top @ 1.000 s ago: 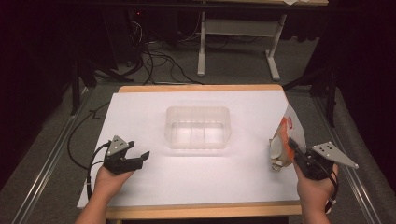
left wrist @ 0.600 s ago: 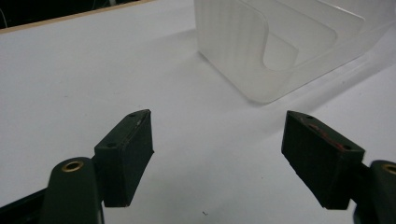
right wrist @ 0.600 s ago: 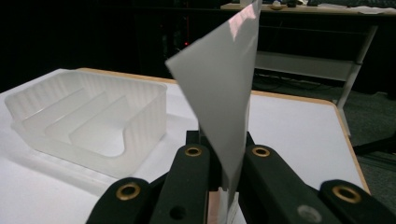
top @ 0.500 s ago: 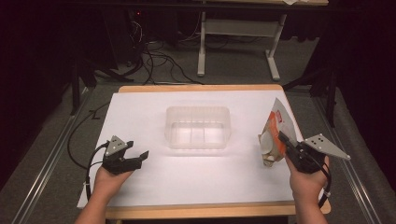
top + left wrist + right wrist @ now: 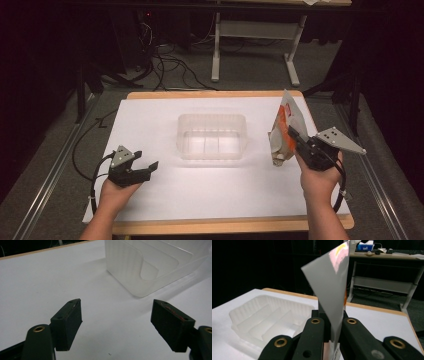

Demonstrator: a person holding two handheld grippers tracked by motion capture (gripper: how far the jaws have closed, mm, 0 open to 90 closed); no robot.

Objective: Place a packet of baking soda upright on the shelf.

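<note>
A table [image 5: 150, 95] with a light wooden edge carries a white sheet [image 5: 210, 185] that covers nearly all of its top. The sheet is smooth and bare apart from a clear plastic tray [image 5: 212, 136] that stands near the middle, its inside ribbed into compartments.

The left gripper [image 5: 142, 170] rests low over the near left part of the sheet, held in the left hand [image 5: 117, 192], with its cable looping off the left edge. In the left gripper view its jaws stand wide apart with nothing between them, and the corner of the tray [image 5: 150, 267] lies ahead and to the right.

The right gripper [image 5: 292, 136] is at the right side of the table, held in the right hand [image 5: 320, 182], with its grey plate on top. Its jaws are pressed onto a pouch [image 5: 284, 127], white with orange print, which stands upright above the sheet just right of the tray and apart from it. In the right gripper view the pouch [image 5: 332, 287] rises as a pale, shiny wedge from between the closed jaws, with the tray [image 5: 269, 317] to the left.

The room around is dark. Beyond the table, on grey carpet, stand the white legs of a desk [image 5: 250, 35], and black cables [image 5: 170, 65] lie tangled to its left. Metal rails [image 5: 55, 170] run along the floor on both sides of the table. The right gripper view shows another desk [image 5: 387, 257] with small items on top.
</note>
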